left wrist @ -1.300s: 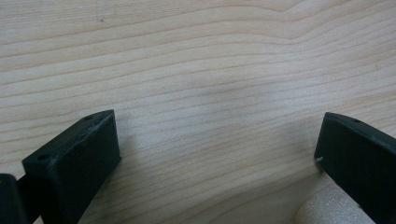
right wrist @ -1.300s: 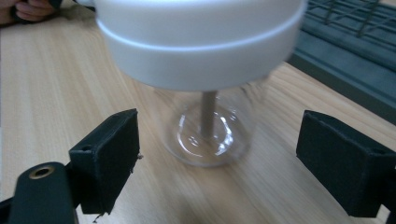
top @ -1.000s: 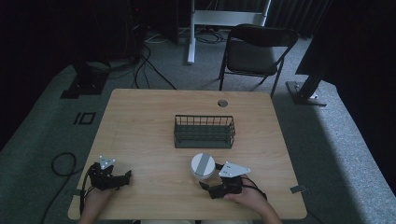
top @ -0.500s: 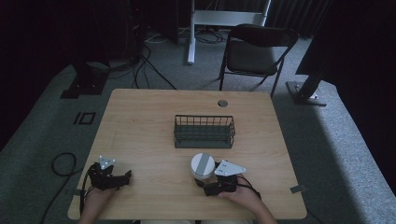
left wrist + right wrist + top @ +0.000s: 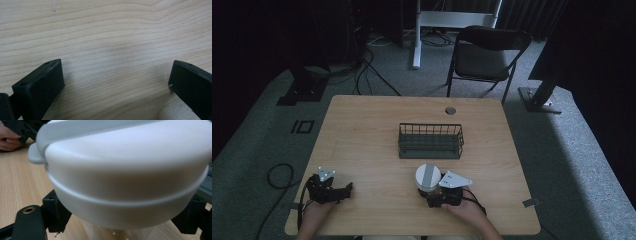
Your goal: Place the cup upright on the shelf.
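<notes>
The right tool (image 5: 435,196) has edged leftward along the bench's (image 5: 372,145) near edge since a second ago, so its jaws now bracket the clear body of the white-lidded jar (image 5: 428,176) below its cap. The jar stands upright on the bench, just in front of the wire basket (image 5: 430,141). In the right gripper view the black jaws sit on either side of the jar's narrower transparent body; whether they actually press it I cannot tell. That suggests the grasp is about to be made (a lift toward the basket seems likely). The left tool (image 5: 343,190) rests on the bench at the near left, jaws wide apart over bare wood.

The lid (image 5: 130,167) is smooth matte plastic, round, with a grey strap across its top and a stepped rim. The bench is pale wood-grain laminate; the basket is dark, thin-wired and rectangular.
</notes>
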A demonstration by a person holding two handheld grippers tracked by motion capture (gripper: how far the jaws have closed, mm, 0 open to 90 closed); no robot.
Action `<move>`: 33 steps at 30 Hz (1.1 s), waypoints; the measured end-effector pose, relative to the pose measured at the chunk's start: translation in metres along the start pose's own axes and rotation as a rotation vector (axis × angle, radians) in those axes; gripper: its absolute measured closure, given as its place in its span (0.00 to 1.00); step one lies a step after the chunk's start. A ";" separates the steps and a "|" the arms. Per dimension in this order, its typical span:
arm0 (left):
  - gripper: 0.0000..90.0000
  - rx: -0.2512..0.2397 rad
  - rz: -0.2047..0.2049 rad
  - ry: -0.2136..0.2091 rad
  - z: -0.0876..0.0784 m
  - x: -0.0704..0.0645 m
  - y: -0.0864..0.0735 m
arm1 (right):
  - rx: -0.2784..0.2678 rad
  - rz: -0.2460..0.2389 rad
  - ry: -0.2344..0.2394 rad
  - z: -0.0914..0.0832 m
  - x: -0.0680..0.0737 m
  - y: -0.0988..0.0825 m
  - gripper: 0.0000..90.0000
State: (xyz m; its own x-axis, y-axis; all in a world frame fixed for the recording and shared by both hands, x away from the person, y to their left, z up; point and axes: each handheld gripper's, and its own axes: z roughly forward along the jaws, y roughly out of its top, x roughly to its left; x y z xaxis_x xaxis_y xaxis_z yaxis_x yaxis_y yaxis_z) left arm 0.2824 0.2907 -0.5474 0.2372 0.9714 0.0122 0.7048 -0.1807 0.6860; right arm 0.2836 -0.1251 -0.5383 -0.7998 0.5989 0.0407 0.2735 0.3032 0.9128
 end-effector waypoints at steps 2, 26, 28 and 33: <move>0.00 0.000 0.000 0.000 0.000 0.000 0.000 | 0.000 -0.005 -0.003 0.000 0.000 0.000 0.20; 0.00 0.001 0.001 0.000 0.000 0.000 0.000 | 0.003 -0.014 0.006 -0.008 -0.003 0.003 0.21; 0.00 0.001 0.001 0.000 0.000 0.000 0.000 | -0.004 -0.015 -0.005 -0.010 -0.005 0.006 0.21; 0.00 0.000 0.000 0.000 0.000 0.000 0.000 | -0.023 -0.014 -0.028 -0.021 -0.012 0.020 0.21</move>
State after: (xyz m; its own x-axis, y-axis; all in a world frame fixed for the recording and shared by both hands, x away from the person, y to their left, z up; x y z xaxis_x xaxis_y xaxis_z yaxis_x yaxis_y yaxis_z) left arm 0.2824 0.2907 -0.5474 0.2370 0.9714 0.0116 0.7048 -0.1802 0.6861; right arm 0.2874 -0.1416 -0.5124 -0.7879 0.6156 0.0170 0.2501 0.2945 0.9224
